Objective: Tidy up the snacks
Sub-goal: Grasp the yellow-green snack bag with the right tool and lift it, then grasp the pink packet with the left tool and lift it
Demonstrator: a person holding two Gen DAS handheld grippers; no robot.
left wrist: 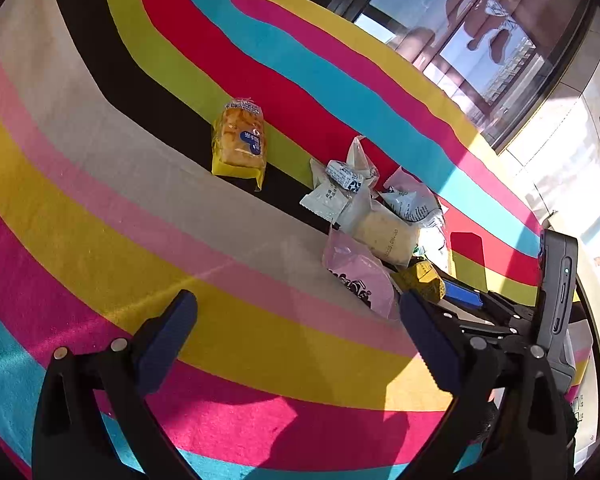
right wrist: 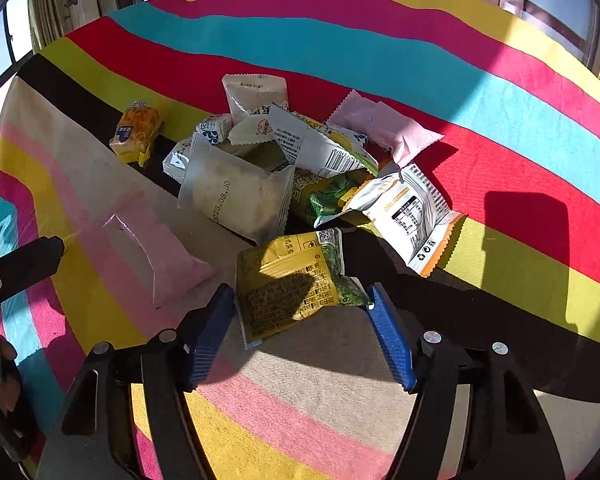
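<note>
A heap of snack packets lies on a striped cloth (right wrist: pixel 480 80). In the right wrist view my right gripper (right wrist: pixel 302 298) is open, with a yellow-green packet (right wrist: pixel 288 284) lying between its blue pads, apparently untouched by the left one. Behind it lie a frosted cake packet (right wrist: pixel 236 196), a white-orange packet (right wrist: pixel 412 216), a pink packet (right wrist: pixel 384 128) and another pink packet (right wrist: pixel 168 256) at the left. A yellow bread packet (right wrist: pixel 136 132) lies apart at the left; it also shows in the left wrist view (left wrist: pixel 240 140). My left gripper (left wrist: pixel 296 312) is open and empty above the cloth, left of the heap (left wrist: pixel 372 216).
The right gripper's body (left wrist: pixel 556 300) shows at the right of the left wrist view. A left gripper finger (right wrist: pixel 20 268) shows at the left edge of the right wrist view. Windows and curtains (left wrist: pixel 480 32) stand beyond the table's far edge.
</note>
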